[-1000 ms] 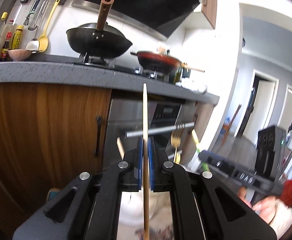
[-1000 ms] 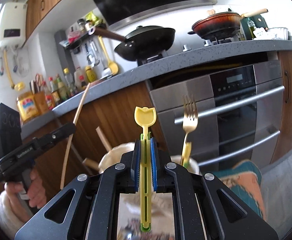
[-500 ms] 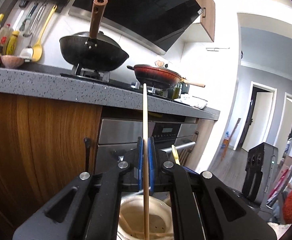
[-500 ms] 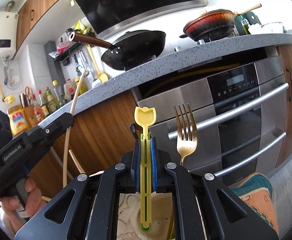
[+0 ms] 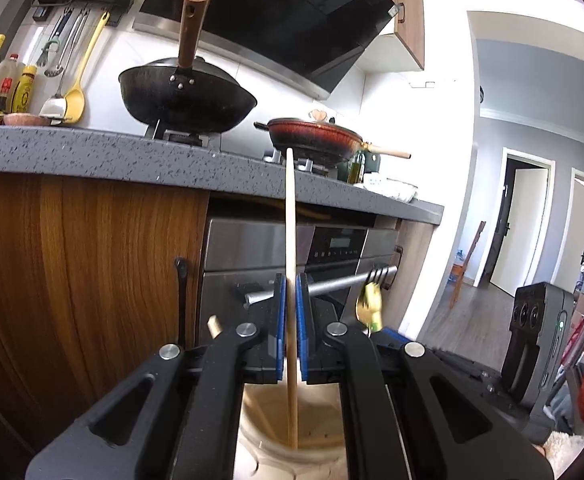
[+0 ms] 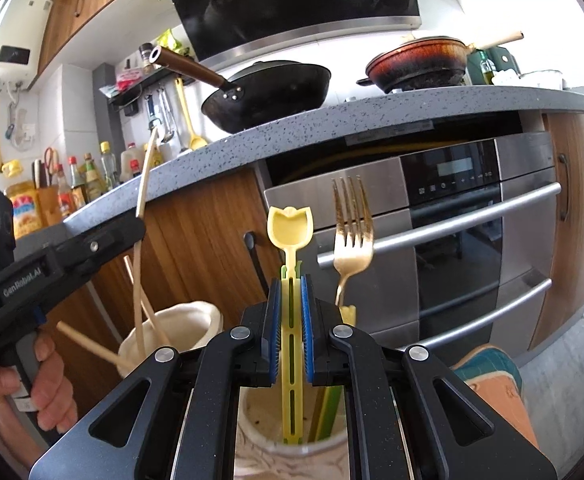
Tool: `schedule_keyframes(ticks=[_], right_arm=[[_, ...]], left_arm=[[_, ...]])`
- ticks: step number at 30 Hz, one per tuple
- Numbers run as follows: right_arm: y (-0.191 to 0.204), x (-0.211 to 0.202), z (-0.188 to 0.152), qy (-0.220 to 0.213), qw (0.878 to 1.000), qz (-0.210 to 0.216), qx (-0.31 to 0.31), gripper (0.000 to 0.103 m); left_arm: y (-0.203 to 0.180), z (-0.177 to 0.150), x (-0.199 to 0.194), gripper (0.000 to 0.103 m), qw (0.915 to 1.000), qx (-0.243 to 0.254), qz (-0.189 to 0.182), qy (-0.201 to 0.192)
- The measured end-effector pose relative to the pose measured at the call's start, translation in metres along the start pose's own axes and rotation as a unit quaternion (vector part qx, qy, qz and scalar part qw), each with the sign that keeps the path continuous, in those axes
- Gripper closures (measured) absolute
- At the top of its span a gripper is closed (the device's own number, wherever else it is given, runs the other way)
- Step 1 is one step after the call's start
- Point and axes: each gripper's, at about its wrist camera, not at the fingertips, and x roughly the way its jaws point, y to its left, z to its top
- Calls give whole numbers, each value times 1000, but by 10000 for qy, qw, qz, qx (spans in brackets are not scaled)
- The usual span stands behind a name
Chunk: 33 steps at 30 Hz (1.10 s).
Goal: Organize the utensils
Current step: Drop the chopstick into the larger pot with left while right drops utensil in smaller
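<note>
My left gripper (image 5: 290, 292) is shut on a long wooden chopstick (image 5: 289, 216), held upright with its lower end inside a cream ceramic holder (image 5: 292, 456). My right gripper (image 6: 290, 294) is shut on a yellow plastic utensil (image 6: 289, 226) with a tulip-shaped top, its lower end inside a second cream holder (image 6: 292, 460). A gold fork (image 6: 352, 236) stands in that holder, tines up. In the right wrist view the left gripper (image 6: 127, 232) holds the chopstick (image 6: 143, 184) over the left holder (image 6: 171, 332), where other chopsticks lean.
A grey stone counter (image 5: 91, 156) runs across, with a black wok (image 5: 187, 96) and a red pan (image 5: 312, 136) on the stove. A steel oven (image 6: 452, 220) and wooden cabinet doors (image 5: 71, 280) stand behind the holders. A folded cloth (image 6: 492, 376) lies at right.
Both grippers have lowered a little, so the chopstick and the yellow utensil reach deeper into their holders. Both stay shut.
</note>
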Motion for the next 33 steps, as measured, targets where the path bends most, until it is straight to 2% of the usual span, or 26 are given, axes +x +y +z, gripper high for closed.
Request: schedule_keyframes(ticks=[7,13,25,27,28,31,33], right_arm=[[-2,-22,-14,19,9994,-328,-43,92],[-3,-28,-22,171,9978,-634,-127,92],[-4,-26,-27,427,9955,-834,-150,92],[-5,-26,-27,457,9950,-882,-139,86],[-5,-26,-26,480,9947,-903,-130,84],[-6,-28,-25,521,9945,-907,-71,78],[-6,-33,-24,506,9945,-915,-3,70]], left_arm=[[-5,-21,-21,98,9988,245,197,368],[-1,-35,-24,98,9964,171,297,774],[-4,-34,-29,97,9953,228,431,838],[-5,-33,-30,96,9951,224,451,846],[-5,-32,-31,94,9950,218,462,852],[-5,-31,-35,69,9950,179,490,854],[-6,-30,-39,67,9951,170,502,829]])
